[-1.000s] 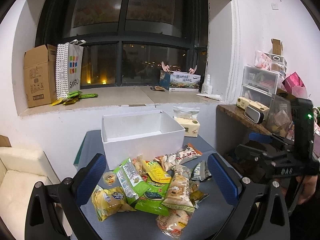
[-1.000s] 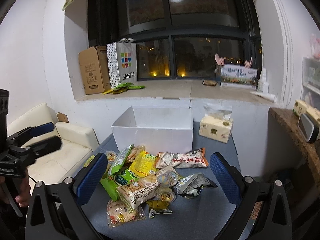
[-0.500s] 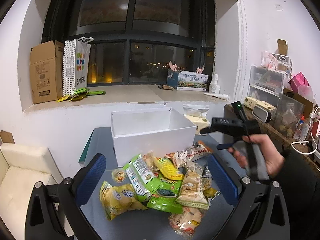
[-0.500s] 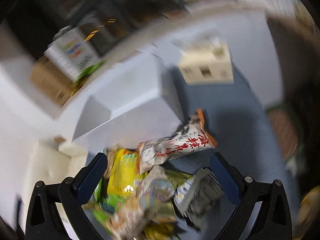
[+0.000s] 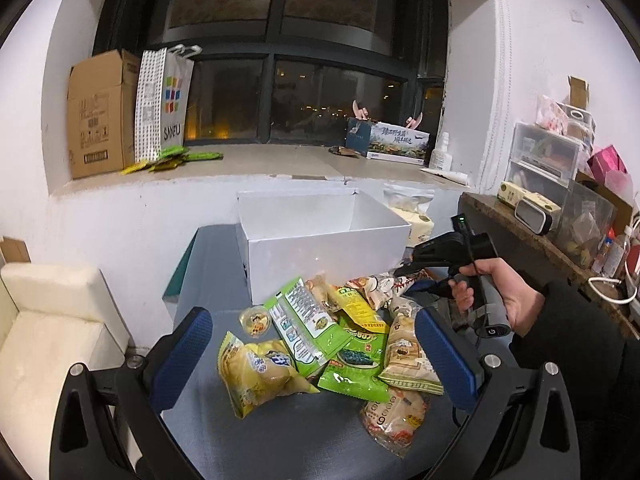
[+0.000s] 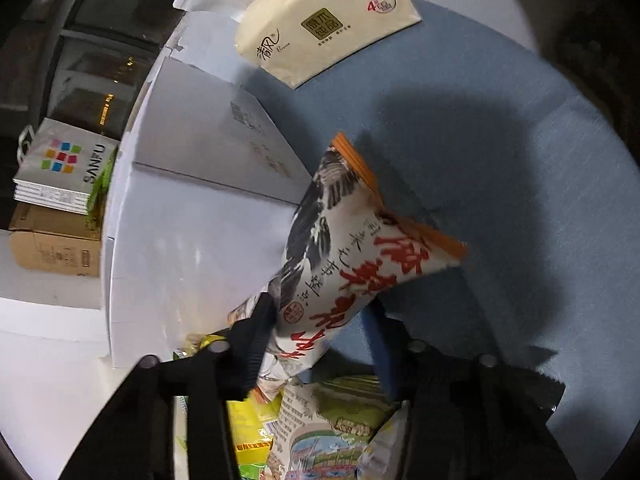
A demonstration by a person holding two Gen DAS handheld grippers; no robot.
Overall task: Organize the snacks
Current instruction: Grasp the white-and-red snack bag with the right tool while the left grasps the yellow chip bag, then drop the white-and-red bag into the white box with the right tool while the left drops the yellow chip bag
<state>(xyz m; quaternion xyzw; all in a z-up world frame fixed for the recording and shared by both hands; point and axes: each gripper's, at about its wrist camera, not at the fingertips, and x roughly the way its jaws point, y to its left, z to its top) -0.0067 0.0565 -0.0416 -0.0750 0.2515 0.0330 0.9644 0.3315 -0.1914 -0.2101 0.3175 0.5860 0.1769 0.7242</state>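
Note:
A heap of snack packets lies on a blue-grey table in front of an open white box. My left gripper is open above the near side of the heap, holding nothing. My right gripper has its fingers around a white packet with red characters and orange ends, next to the white box's wall; it looks closed on the packet. In the left wrist view the right gripper reaches into the heap's far right, at that same packet.
A beige tissue pack lies behind the box on the right. A sill behind holds a cardboard box and a SANFU bag. A white sofa stands left; a shelf with bins stands right.
My right gripper has swung down from a level view to the heap and closed around the white and red packet. My left gripper has stayed nearly still and open.

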